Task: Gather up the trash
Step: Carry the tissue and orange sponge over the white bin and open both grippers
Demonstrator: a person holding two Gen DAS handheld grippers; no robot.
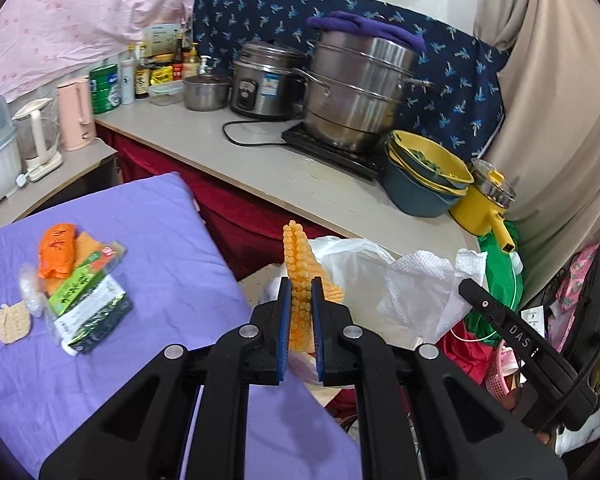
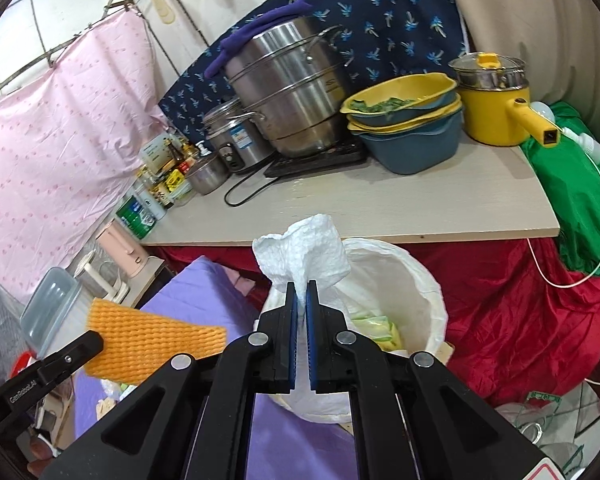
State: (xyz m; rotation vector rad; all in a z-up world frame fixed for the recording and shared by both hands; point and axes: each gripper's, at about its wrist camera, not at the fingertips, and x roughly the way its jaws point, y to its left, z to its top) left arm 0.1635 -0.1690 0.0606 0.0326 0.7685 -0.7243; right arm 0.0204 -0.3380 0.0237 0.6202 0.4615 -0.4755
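Note:
My left gripper (image 1: 301, 282) is shut on an orange bumpy foam sheet (image 1: 298, 264) that stands upright between its pads. In the right wrist view the same foam sheet (image 2: 152, 340) hangs at the lower left. My right gripper (image 2: 300, 284) is shut on a crumpled white paper towel (image 2: 304, 252), held over the near rim of a bin lined with a white bag (image 2: 432, 280); yellowish wrappers lie inside it. A pile of trash (image 1: 80, 284) rests on the purple cloth (image 1: 172, 248): an orange wrapper, green packets, clear plastic and a beige pad.
A beige counter (image 2: 380, 208) behind the bin carries a steel steamer pot (image 2: 288, 88), a rice cooker, stacked yellow and blue bowls (image 2: 408, 120), a yellow pot (image 2: 496, 108), bottles and kettles. Red cloth hangs under it. A green bag (image 2: 572, 184) lies at the right.

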